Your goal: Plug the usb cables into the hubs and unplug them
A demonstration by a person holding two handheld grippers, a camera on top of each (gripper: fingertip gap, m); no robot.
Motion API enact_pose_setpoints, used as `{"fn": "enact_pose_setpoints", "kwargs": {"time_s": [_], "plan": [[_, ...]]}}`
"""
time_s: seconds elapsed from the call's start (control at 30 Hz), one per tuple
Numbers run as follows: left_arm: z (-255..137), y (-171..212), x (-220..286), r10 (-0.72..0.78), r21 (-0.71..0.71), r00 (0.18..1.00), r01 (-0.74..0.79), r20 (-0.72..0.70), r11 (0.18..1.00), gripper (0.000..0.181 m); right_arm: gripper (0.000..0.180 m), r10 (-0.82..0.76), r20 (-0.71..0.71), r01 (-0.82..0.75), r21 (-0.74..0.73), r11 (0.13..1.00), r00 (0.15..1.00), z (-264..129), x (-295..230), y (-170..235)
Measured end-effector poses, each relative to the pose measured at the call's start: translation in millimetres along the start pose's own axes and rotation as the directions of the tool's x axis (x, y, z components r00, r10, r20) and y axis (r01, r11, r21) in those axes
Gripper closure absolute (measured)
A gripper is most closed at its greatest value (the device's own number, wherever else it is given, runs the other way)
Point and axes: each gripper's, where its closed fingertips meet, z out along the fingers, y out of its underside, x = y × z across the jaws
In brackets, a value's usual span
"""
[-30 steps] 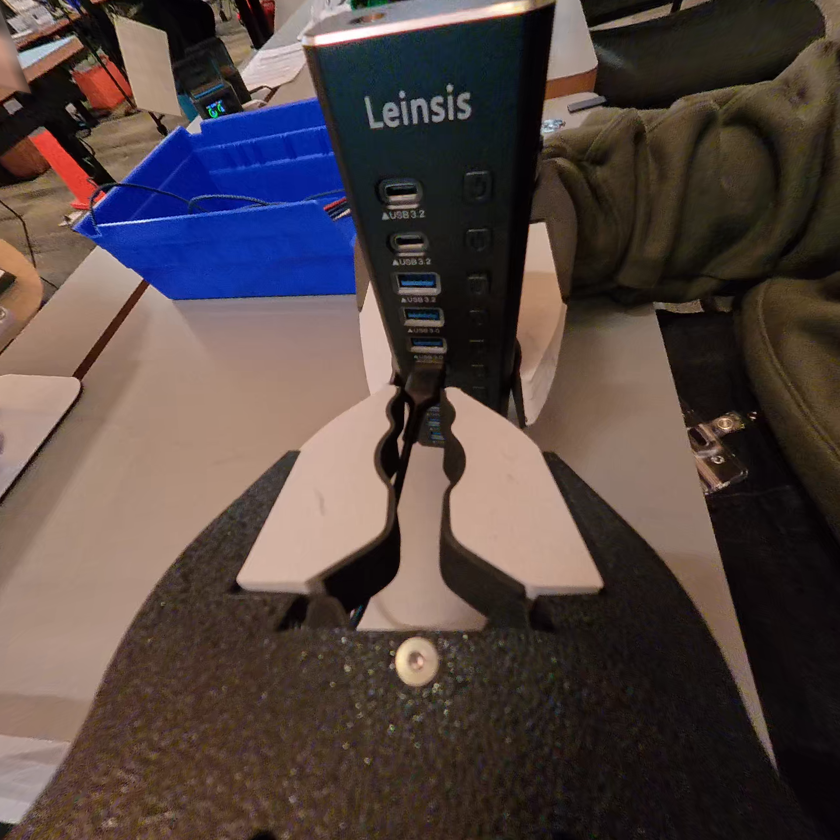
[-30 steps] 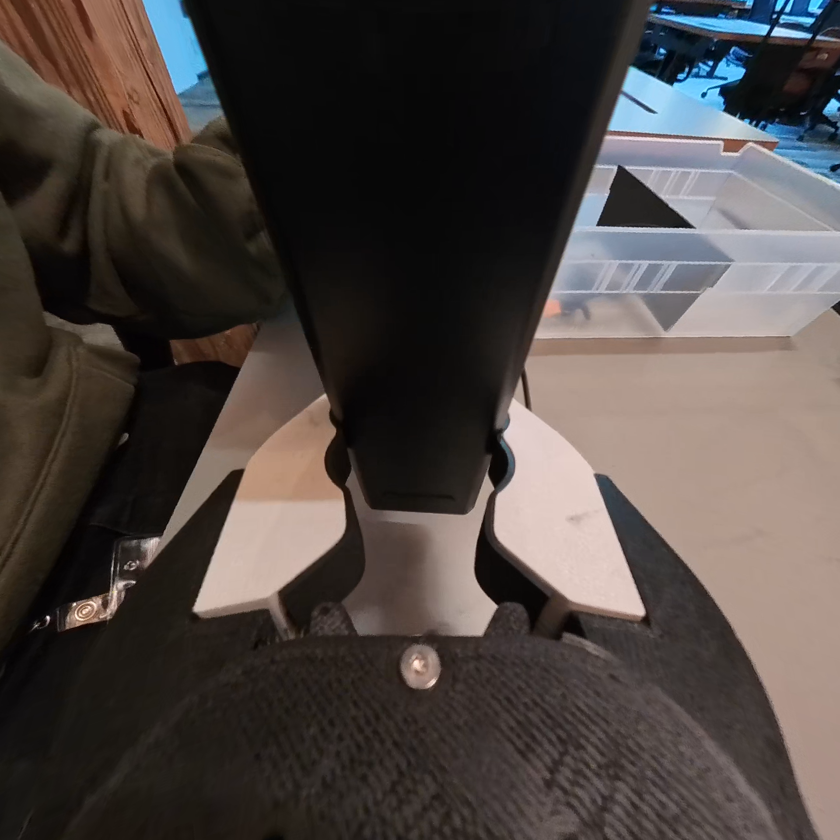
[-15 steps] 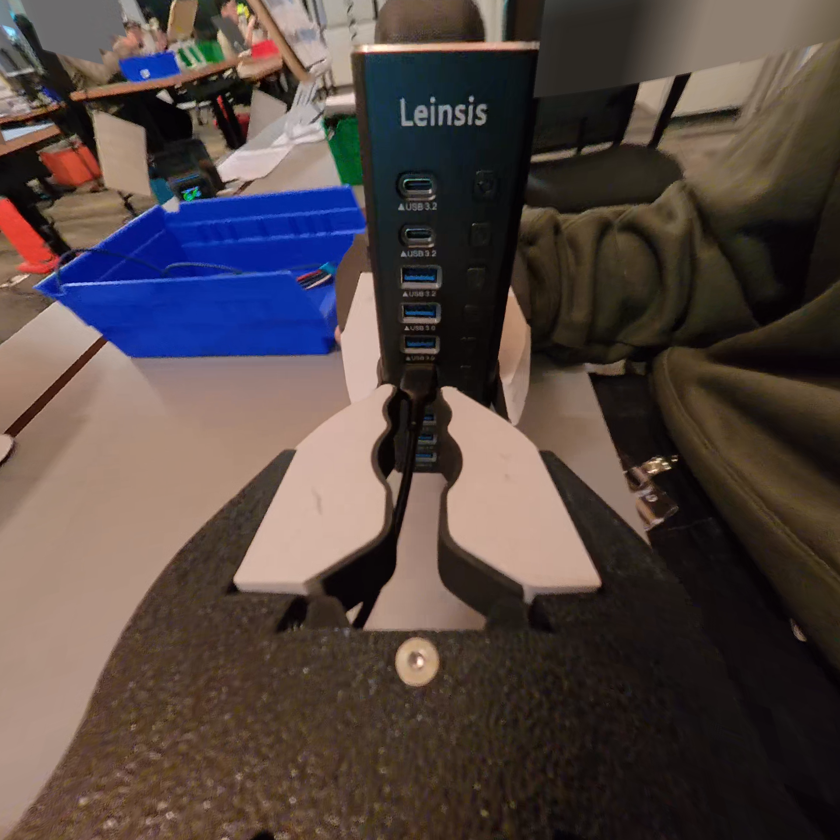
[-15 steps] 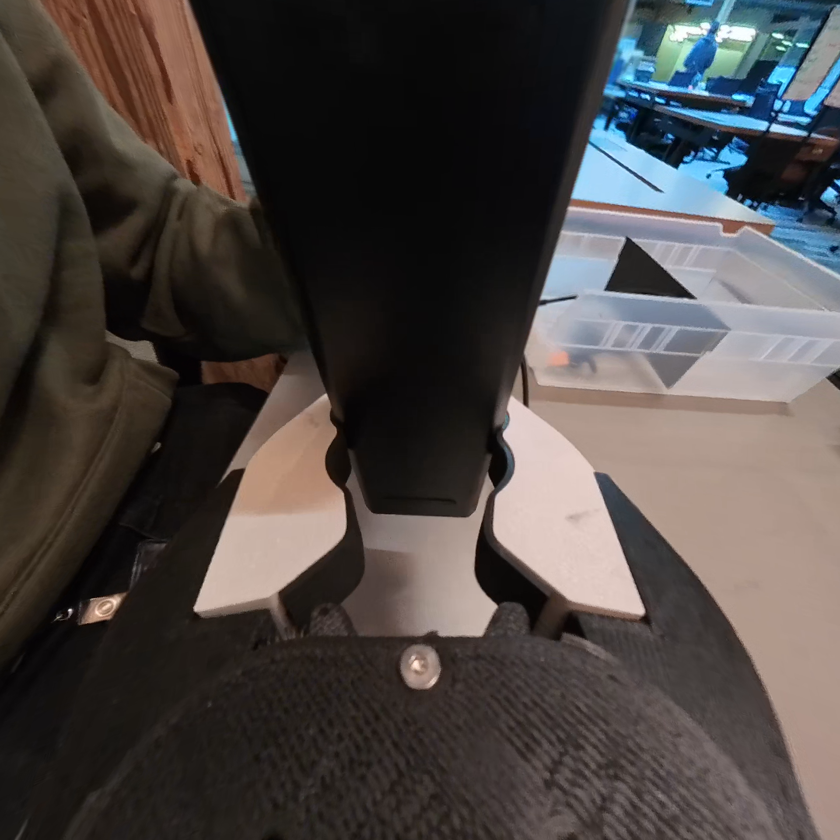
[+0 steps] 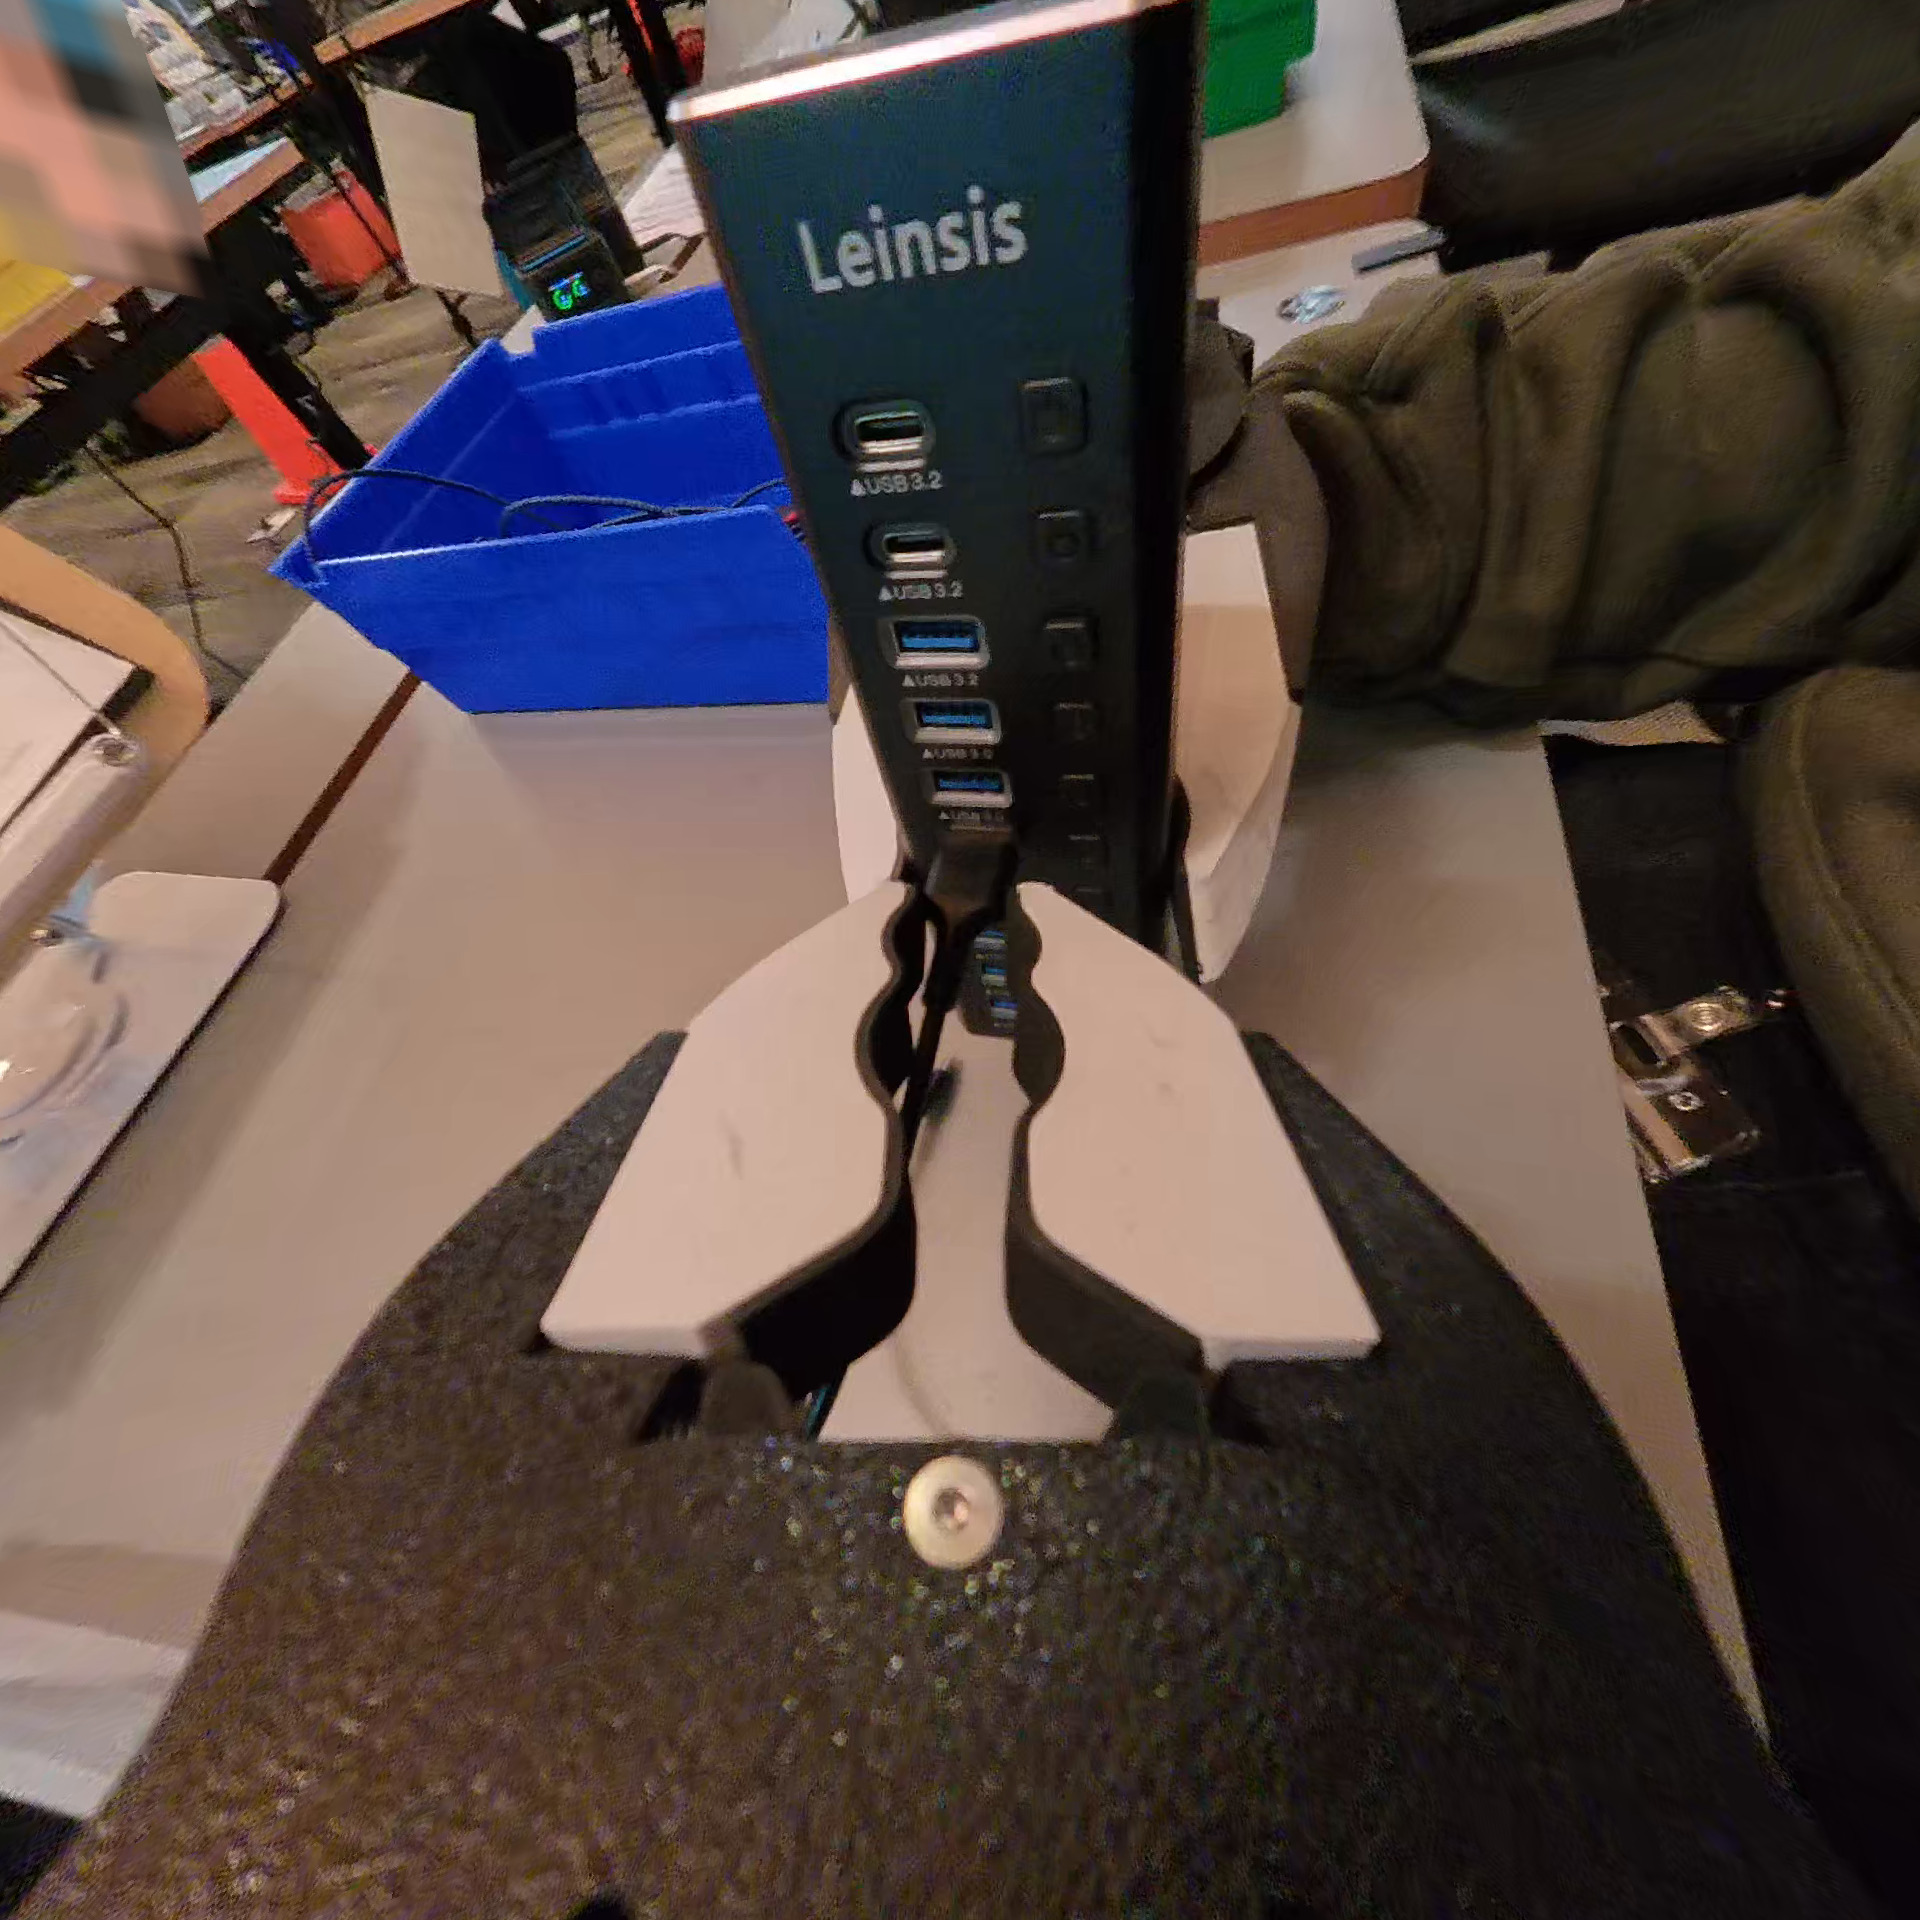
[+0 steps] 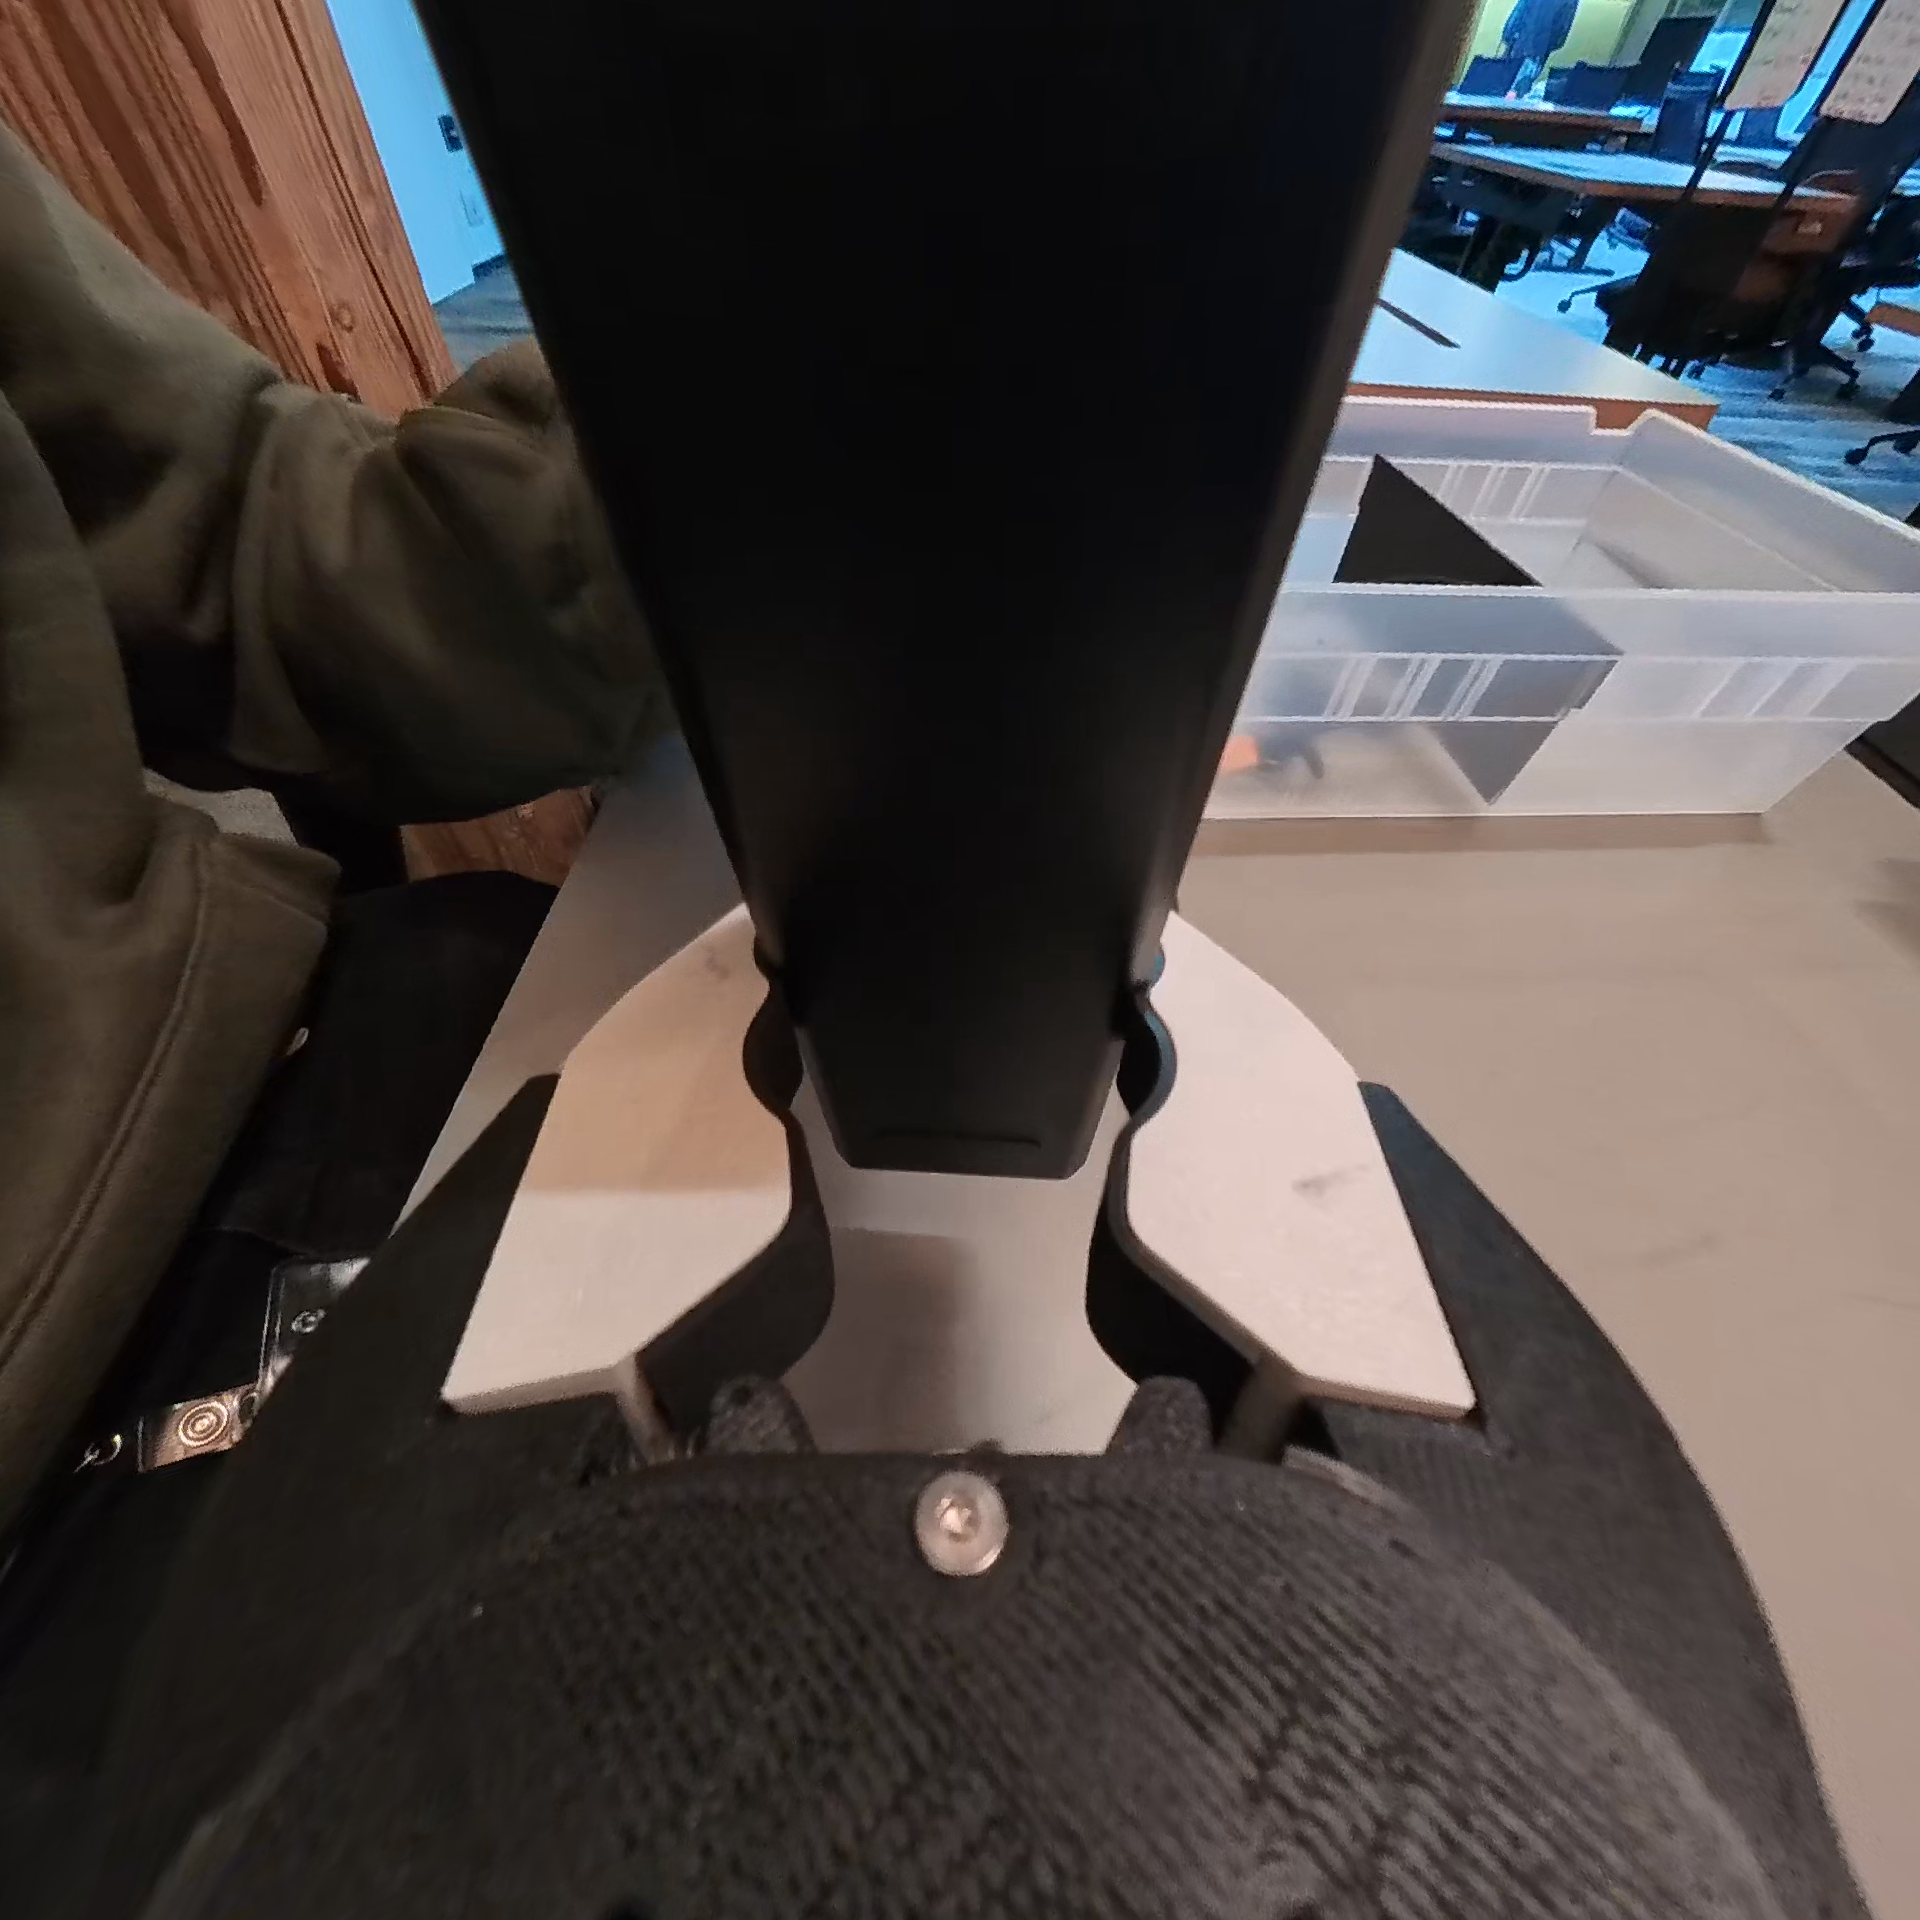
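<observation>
A tall black USB hub (image 5: 966, 499) stands upright, its port face towards the left wrist view, with two oval ports above several blue ones. My left gripper (image 5: 961, 914) is shut on a black USB plug (image 5: 966, 868) that sits at a port low on the hub; its cable (image 5: 925, 1049) runs back between the fingers. In the right wrist view the hub's plain black back (image 6: 935, 520) fills the middle. My right gripper (image 6: 951, 1023) is shut on the hub's lower end, one finger on each side.
A blue bin (image 5: 582, 582) with cables stands on the grey table (image 5: 499, 935) behind and left of the hub. A clear plastic bin (image 6: 1558, 665) stands at the right. An olive-green sleeve (image 5: 1610, 468) reaches in from the right. Table edge lies near the sleeve. Both grippers' tips are close together, under 4 cm apart.
Both grips stay the same. The left wrist view has tilted and swung, so the hub leans slightly and the background has shifted; the plug stays at the same port.
</observation>
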Motion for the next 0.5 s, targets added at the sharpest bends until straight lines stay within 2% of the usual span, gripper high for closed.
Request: {"fn": "enact_pose_setpoints", "kwargs": {"time_s": [0.03, 0.2, 0.3, 0.37, 0.43, 0.5], "plan": [[0.1, 0.8, 1.3, -0.007, 0.007, 1.0, 0.007, -0.016, 1.0, 0.168, 0.119, -0.008, 0.007, 0.008, -0.004, 1.0, 1.0, 0.4, -1.6, 1.0], [0.8, 7.6, 2.9, 0.011, -0.006, 0.999, -0.011, -0.037, 1.0, 0.167, 0.119, -0.03, 0.0, 0.03, -0.025, 0.999, 1.0, 2.3, 0.0, 6.0], [5.7, -7.9, -3.0, -0.066, 0.115, 0.998, 0.067, -0.012, 0.991, 0.166, 0.119, -0.012, -0.022, 0.013, 0.041, 0.999, 1.0, -9.9, 7.5, -4.0], [-2.4, -18.7, -10.4, -0.111, 0.168, 0.994, 0.108, 0.007, 0.98, 0.151, 0.119, -0.03, -0.065, 0.031, 0.014, 0.999, 0.997, -20.5, 15.1, -1.6], [-29.5, -23.8, -33.7, -0.134, 0.217, 0.984, 0.106, 0.117, 0.97, 0.15, 0.119, -0.028, -0.116, 0.028, -0.004, 1.0, 0.993, -36.0, 24.5, 1.9], [-72.7, -14.7, -74.2, -0.245, 0.247, 0.924, 0.174, 0.293, 0.953, 0.149, 0.119, -0.013, -0.148, 0.017, 0.028, 0.999, 0.989, -53.0, 32.0, -2.6]]}}
